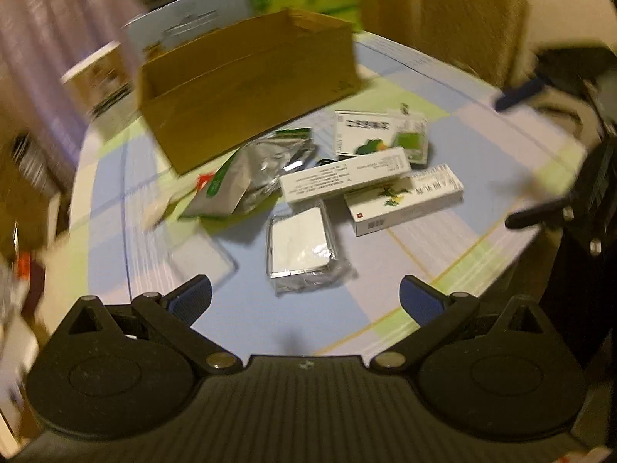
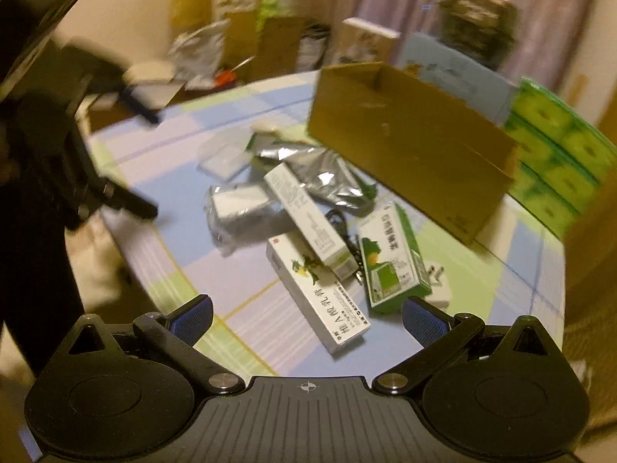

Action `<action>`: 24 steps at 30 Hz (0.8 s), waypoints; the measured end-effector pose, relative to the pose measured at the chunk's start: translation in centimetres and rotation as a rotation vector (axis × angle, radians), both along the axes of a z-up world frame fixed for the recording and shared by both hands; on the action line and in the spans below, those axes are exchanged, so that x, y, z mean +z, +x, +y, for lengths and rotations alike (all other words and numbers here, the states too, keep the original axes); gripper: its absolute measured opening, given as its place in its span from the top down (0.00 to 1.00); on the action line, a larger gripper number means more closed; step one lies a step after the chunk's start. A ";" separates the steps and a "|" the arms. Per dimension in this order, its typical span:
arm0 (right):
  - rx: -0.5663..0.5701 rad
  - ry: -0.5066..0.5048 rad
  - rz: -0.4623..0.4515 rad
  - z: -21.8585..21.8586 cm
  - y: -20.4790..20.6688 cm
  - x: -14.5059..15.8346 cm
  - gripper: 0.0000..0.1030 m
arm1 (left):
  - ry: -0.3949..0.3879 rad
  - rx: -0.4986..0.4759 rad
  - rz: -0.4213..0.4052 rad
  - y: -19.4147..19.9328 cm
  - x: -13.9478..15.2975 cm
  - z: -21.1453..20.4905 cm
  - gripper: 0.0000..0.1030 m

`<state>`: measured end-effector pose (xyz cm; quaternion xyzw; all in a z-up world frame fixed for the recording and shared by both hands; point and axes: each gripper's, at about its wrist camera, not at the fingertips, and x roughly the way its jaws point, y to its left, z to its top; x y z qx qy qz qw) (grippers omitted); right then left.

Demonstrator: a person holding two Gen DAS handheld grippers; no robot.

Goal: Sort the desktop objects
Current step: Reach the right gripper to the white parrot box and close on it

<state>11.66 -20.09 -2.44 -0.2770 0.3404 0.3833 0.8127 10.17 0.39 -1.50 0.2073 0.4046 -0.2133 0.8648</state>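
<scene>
Three medicine boxes [image 2: 316,293] — one carton [image 2: 416,154]

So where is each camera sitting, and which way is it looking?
Left wrist: sits on the left gripper, looks across the table at the cardboard box; own open fingers show, the right gripper at the right edge.
Right wrist: sits on the right gripper, looks over the medicine boxes; own open fingers show, the left gripper at the left.
Both share the cardboard box and silver pouch.
</scene>
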 end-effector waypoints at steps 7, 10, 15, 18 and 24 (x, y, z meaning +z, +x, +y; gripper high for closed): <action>0.153 -0.102 0.028 0.9 2.6 -1.7 0.02 | 0.151 -0.237 0.005 3.4 -2.1 0.6 0.01; 0.214 -0.136 0.053 1.3 3.4 -2.7 0.02 | 0.139 -0.344 0.017 4.3 -3.2 1.1 0.01; 0.304 -0.195 0.072 1.8 4.5 -4.0 0.02 | 0.225 -0.539 -0.011 4.8 -5.1 0.6 0.03; 0.338 -0.210 0.092 2.1 5.2 -4.6 0.04 | 0.269 -0.620 -0.027 5.7 -6.0 0.3 0.05; 0.369 -0.229 0.129 2.6 6.6 -5.6 0.17 | 0.280 -0.708 0.020 8.0 -7.2 -0.5 0.09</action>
